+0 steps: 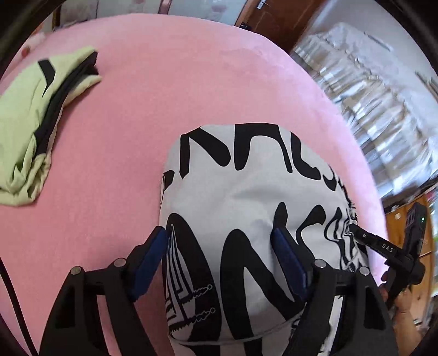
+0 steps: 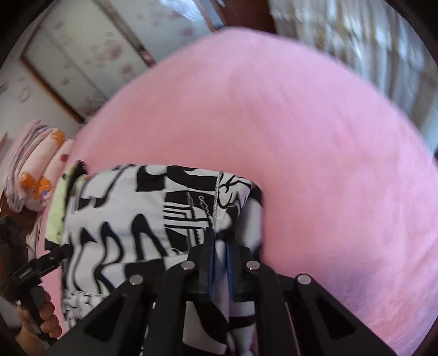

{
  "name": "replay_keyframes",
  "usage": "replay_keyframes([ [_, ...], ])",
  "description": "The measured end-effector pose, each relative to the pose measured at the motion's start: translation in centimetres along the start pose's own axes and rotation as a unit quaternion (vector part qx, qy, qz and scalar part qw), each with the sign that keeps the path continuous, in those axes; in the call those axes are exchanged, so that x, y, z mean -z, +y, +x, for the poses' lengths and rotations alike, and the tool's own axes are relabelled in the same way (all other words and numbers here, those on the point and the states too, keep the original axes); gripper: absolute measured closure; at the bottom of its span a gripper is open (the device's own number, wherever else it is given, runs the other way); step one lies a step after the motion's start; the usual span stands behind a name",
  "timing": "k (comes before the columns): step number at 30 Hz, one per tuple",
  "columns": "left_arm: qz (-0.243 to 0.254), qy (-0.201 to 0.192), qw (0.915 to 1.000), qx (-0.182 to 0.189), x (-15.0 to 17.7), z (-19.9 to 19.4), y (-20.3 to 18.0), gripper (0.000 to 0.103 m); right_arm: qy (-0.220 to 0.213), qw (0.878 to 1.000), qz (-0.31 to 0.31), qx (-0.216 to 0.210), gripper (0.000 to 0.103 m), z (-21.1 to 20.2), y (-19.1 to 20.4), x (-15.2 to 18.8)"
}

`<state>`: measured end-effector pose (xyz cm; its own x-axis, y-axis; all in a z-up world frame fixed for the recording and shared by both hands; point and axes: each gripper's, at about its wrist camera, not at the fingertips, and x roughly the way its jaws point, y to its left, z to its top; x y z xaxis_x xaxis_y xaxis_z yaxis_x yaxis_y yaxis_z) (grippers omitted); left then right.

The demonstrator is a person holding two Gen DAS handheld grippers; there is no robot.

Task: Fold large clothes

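A white garment with bold black lettering (image 1: 246, 191) lies folded into a thick bundle on the pink bed (image 1: 137, 109). My left gripper (image 1: 219, 232) stands wide open over its near end: the left pad is at the garment's left edge and the right pad rests on top of the cloth. In the right wrist view my right gripper (image 2: 219, 238) is shut, with an edge of the same garment (image 2: 123, 219) pinched between its blue pads. That right gripper (image 1: 353, 227) also shows at the garment's right edge in the left wrist view.
A light green garment with black trim (image 1: 27, 115) lies crumpled at the bed's far left. Pink patterned bedding (image 2: 30, 164) is piled at the bed's left end. A wooden door (image 1: 273, 22) and a pale curtain (image 1: 369, 95) stand beyond the bed. The person's hands (image 2: 41, 315) hold the grippers.
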<state>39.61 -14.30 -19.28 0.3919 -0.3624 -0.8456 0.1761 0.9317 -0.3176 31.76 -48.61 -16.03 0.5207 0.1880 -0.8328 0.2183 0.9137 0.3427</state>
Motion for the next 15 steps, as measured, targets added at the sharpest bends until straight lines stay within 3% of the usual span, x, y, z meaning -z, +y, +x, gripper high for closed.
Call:
replay_keyframes([
  [4, 0.01, 0.001, 0.9997, -0.022, -0.5, 0.4, -0.7, 0.022, 0.0, 0.999, -0.019, 0.028, 0.096, -0.3, 1.6, -0.2],
  [8, 0.019, -0.002, 0.9991, -0.037, -0.7, -1.7, -1.4, 0.025, -0.018, 0.996, -0.047, 0.069, 0.082, -2.9, 4.4, -0.3],
  [10, 0.047, -0.03, 0.9968, -0.058, 0.0, -3.9, -2.8, 0.025, -0.044, 0.995, -0.057, 0.069, 0.081, -5.5, 4.9, 0.4],
  [13, 0.082, -0.089, 0.9912, -0.053, 1.9, -7.8, -5.3, 0.025, -0.078, 0.991, -0.104, 0.034, 0.077, -8.7, 8.9, 2.5],
  [14, 0.087, -0.096, 0.9903, -0.049, 2.5, -8.4, -5.8, 0.029, -0.079, 0.989, -0.122, 0.022, 0.077, -9.1, 10.3, 3.5],
  [15, 0.093, -0.099, 0.9897, -0.044, 3.6, -8.8, -6.6, 0.04, -0.074, 0.987, -0.144, 0.01, 0.077, -9.1, 11.9, 4.7],
])
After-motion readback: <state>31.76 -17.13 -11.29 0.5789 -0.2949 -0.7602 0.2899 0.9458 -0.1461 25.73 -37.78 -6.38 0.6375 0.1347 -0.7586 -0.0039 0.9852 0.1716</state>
